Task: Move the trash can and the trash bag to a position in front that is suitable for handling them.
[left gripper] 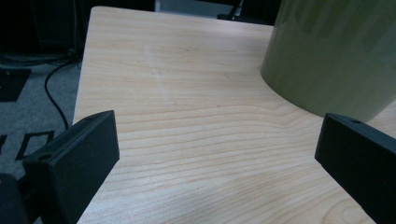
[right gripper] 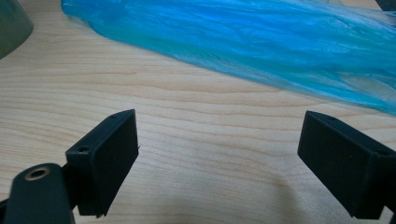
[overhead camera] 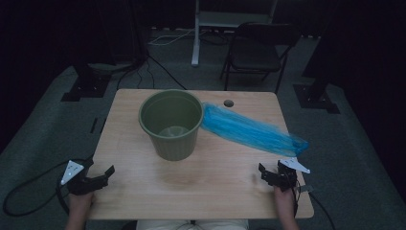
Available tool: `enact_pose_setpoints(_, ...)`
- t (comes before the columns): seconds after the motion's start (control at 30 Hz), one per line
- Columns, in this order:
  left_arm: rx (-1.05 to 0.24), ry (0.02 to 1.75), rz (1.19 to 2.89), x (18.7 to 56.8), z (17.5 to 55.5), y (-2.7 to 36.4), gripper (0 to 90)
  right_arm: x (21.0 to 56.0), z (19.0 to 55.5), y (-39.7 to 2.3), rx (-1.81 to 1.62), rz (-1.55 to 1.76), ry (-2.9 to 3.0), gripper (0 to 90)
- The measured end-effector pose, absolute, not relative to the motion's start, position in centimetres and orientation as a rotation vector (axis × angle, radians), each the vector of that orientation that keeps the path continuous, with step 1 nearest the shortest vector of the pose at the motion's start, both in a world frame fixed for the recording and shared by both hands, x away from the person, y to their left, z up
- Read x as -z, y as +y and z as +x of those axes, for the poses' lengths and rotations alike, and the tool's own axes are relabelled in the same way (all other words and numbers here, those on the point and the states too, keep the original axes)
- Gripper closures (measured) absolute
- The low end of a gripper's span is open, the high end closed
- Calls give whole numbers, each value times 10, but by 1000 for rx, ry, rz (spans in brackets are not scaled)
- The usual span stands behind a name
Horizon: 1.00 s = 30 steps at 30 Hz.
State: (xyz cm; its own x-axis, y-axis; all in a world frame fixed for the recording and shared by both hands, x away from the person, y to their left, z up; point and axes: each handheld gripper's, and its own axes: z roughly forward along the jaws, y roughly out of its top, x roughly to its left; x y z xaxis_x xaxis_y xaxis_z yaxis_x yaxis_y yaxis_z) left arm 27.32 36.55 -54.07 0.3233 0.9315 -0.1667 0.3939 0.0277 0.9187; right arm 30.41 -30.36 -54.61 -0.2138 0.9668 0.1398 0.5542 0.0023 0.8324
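While both grippers, left gripper [overhead camera: 103,176] and right gripper [overhead camera: 268,173], sit wide open and empty, the right should pinch the blue bag [overhead camera: 251,130] at its 1 o'clock before lifting toward the green bin [overhead camera: 171,124].

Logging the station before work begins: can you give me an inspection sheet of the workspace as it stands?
Surface: wooden table, one round hole near the far edge.
Job's things: green bin upright; blue plastic bag flat to its right.
Clutter: nothing seen.
Grippers: left gripper and right gripper both open, holding nothing, at the near corners.
Cables: black cable loops on the floor, left.
Surroundings: dim room, folding chair behind the table.
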Motion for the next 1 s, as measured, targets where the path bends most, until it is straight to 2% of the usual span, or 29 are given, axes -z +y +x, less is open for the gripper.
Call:
enact_pose_setpoints(0.33, -684, 1301, 1568, 540, 288, 362, 3, 546, 315, -288, -1124, 1496, 1863, 127)
enact_pose_setpoints(1.0, -650, 1272, 1589, 538, 341, 328, 3, 541, 388, -220, -1147, 1398, 1981, 127)
